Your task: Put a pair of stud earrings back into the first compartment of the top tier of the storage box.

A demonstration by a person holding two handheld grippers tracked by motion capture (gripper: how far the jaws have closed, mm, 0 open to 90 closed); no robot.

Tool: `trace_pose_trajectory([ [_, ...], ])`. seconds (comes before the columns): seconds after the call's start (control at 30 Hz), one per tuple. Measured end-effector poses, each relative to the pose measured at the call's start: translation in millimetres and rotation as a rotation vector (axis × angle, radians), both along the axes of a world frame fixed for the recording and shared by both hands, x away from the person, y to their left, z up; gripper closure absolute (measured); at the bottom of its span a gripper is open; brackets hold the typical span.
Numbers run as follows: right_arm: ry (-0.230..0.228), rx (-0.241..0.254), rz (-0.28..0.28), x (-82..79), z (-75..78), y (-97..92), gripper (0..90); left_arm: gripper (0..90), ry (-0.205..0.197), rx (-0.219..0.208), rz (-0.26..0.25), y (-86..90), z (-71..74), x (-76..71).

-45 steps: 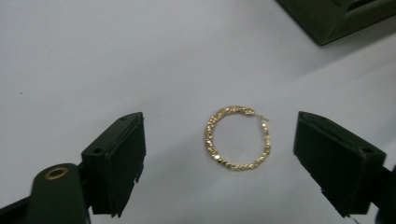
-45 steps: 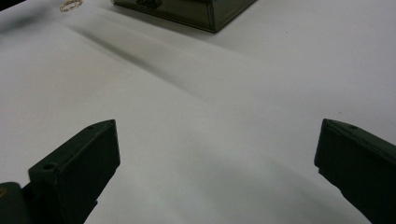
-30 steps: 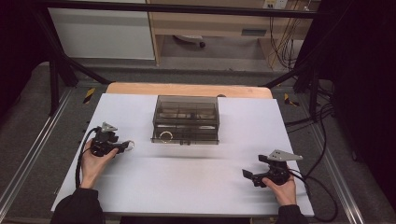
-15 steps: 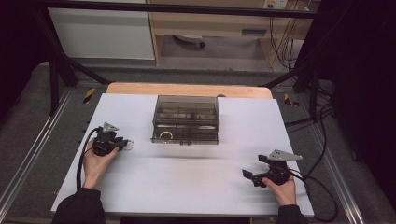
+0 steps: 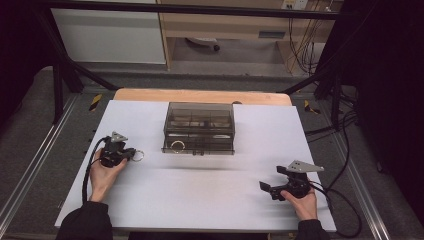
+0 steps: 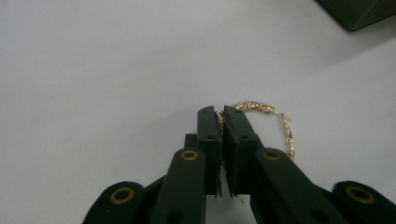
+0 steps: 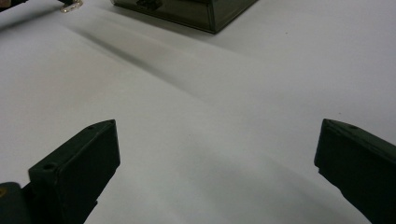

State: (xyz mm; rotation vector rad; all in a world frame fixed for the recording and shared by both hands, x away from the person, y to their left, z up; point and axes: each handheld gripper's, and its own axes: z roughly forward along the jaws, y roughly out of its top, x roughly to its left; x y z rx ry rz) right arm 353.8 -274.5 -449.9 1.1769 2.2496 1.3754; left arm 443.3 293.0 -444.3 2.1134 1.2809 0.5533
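A thin gold bracelet (image 6: 261, 108) lies on the white table cover (image 5: 210, 190) at the left, a small loop in the high view (image 5: 138, 155). My left gripper (image 6: 222, 112) has just been closing and is now shut on one side of this chain, the rest curving off beside the jaws. The high view shows this gripper (image 5: 131, 154) in the left hand, pointing right. My right gripper (image 5: 267, 189) rests near the front right, jaws wide apart. In its own view the right gripper (image 7: 217, 140) has bare table between the fingers.
A smoky see-through box with small compartments (image 5: 199, 129) stands at the middle back of the table, a ring-shaped piece (image 5: 177, 146) at its front. Its corner (image 7: 196, 11) shows ahead of the right gripper. Cables trail from both grippers.
The left gripper's jaws have closed onto the gold bracelet. Both hands have stayed where they were.
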Motion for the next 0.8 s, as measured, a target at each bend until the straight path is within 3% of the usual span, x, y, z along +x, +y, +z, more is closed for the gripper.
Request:
trace_pose_trajectory([
  [0.3, 0.005, 0.001, -0.001, 0.0, -0.3, 0.5, 0.7, 85.5, 0.002, -0.015, 0.010, 1.1, 0.6, -1.0],
  [0.53, 0.006, -0.001, 0.001, 0.3, -0.8, 0.8, 0.6, 85.7, -0.013, -0.056, 0.013, 3.2, 8.1, -5.8],
  [0.8, 0.005, 0.001, 0.000, 0.1, -0.5, 0.7, 0.6, 85.7, -0.023, -0.073, 0.008, 3.1, 15.3, -10.8],
])
